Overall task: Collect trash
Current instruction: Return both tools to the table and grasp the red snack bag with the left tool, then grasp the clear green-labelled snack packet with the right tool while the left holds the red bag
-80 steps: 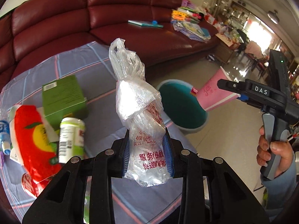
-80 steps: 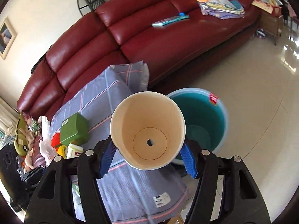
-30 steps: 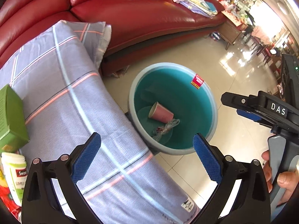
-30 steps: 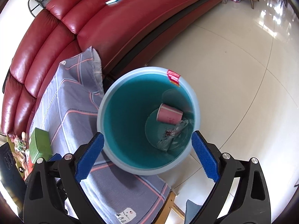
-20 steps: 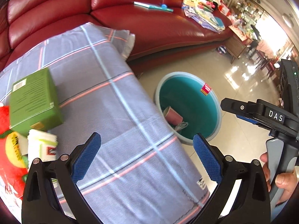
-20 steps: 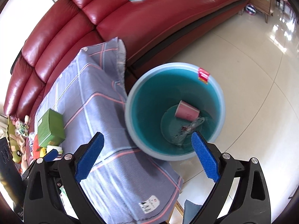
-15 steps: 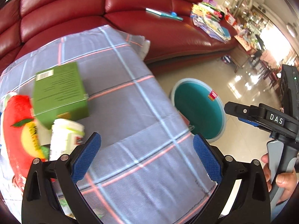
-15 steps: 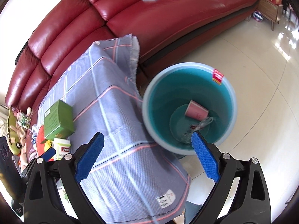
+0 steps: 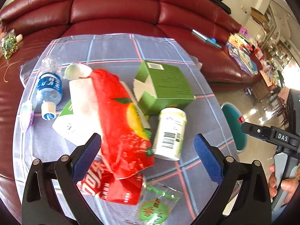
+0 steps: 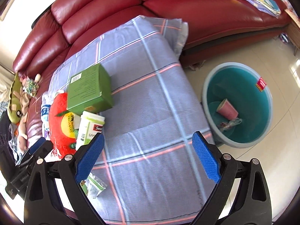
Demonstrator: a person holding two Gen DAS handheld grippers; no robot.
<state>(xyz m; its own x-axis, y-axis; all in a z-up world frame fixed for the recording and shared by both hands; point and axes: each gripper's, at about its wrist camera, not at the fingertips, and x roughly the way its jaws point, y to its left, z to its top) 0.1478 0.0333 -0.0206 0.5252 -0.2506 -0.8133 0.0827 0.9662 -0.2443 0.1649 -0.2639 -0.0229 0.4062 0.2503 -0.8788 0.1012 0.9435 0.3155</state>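
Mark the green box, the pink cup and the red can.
green box (image 10: 88, 89), right wrist view, on its top face
pink cup (image 10: 227, 110), right wrist view, on its side wall
red can (image 9: 112, 191), left wrist view, on its printed side

Left gripper (image 9: 147, 157) jaws wide apart, empty, above red snack bag (image 9: 121, 120), white bottle (image 9: 170, 133), green box (image 9: 166, 86) on plaid cloth (image 9: 112, 52).

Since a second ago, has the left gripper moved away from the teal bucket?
Yes. The left gripper swung left, off the teal bucket now at its view's right edge, and hangs open over the trash pile, framing the red snack bag on the plaid cloth.
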